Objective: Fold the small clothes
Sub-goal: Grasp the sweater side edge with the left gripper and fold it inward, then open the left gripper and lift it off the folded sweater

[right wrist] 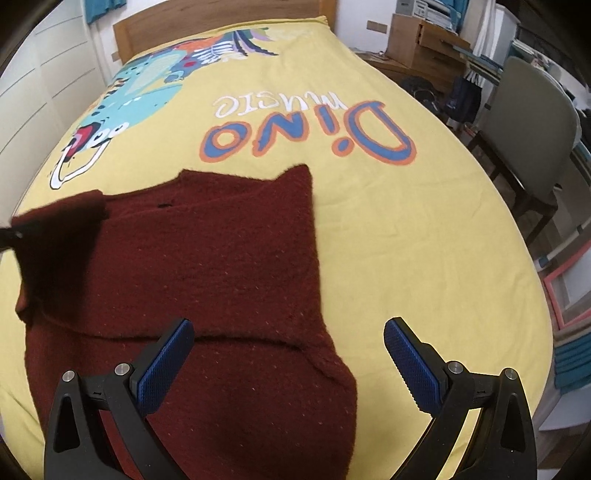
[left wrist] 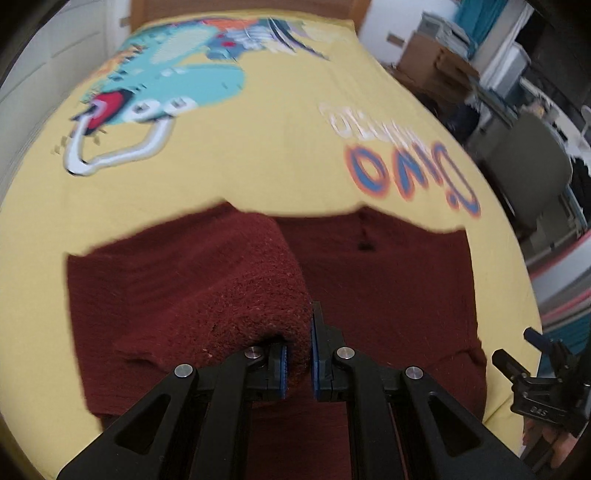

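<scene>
Two tongs, one garment, one bed, listed near to far. Left tongs (left wrist: 298, 363): pressed together on a lifted fold of the maroon knit sweater (left wrist: 229, 295), the pinched cloth arching up from the pads as a rolled flap, likely a sleeve or side panel; blur in the left wrist view suggests the flap is in transit across the body. Right tongs (right wrist: 289, 363): spread wide, holding nothing, hovering over the sweater's near right portion with one blue pad above the knit and the other above bare cover. Sweater: lying mostly flat on the near half of the bed, one edge raised at the left of the right wrist view. Yellow bedcover (right wrist: 406, 229): printed with a dinosaur and lettering, extending beyond the garment to a wooden headboard (right wrist: 221, 22). Chair (right wrist: 532, 122) and cardboard boxes (right wrist: 417, 40): off the bed's right side, well apart from the work. Step in hand, by judgement: first inward fold. Next move calls for laying the flap flat and square on the body, releasing it, then the right tongs taking the opposite edge.
</scene>
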Tool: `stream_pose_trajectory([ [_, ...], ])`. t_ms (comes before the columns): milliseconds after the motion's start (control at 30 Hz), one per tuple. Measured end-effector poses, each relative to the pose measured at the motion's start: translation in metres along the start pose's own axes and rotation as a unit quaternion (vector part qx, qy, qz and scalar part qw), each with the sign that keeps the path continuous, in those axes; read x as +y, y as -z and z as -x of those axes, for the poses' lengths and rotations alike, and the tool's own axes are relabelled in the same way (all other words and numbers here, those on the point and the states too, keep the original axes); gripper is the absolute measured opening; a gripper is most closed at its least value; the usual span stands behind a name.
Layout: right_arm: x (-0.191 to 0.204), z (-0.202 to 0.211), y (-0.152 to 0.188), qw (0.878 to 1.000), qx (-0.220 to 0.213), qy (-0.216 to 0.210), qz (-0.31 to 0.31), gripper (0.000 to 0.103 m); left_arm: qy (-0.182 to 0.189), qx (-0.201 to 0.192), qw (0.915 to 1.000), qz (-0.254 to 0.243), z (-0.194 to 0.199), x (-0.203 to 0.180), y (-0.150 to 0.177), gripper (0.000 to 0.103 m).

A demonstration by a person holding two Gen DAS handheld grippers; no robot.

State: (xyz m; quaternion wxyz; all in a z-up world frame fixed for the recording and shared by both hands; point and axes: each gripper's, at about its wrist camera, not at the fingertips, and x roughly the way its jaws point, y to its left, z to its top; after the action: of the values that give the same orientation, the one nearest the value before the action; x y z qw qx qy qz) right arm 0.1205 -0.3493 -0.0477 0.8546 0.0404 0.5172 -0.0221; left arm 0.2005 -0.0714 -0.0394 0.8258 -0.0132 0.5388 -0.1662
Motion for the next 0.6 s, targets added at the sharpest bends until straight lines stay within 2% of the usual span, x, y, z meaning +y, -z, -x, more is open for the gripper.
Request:
stream_pose_trajectory([
  [233,-0.009,-0.011,0.017,1.0,0.02,-0.001,-0.003,0.102,-0.032,0.055,0.9978,-0.018,-0.053,-0.009,0.03,0.007],
  [333,-0.01,-0.018,0.024,1.0,0.031,-0.004,-0.005,0.102,-0.051,0.06,0.9964,-0.033,-0.066,-0.012,0.036,0.007],
  [600,-0.011,-0.026,0.034,0.999,0.045,-0.011,-0.008,0.102,-0.069,0.074,0.9936,-0.051,-0.074,-0.014,0.033,0.011],
])
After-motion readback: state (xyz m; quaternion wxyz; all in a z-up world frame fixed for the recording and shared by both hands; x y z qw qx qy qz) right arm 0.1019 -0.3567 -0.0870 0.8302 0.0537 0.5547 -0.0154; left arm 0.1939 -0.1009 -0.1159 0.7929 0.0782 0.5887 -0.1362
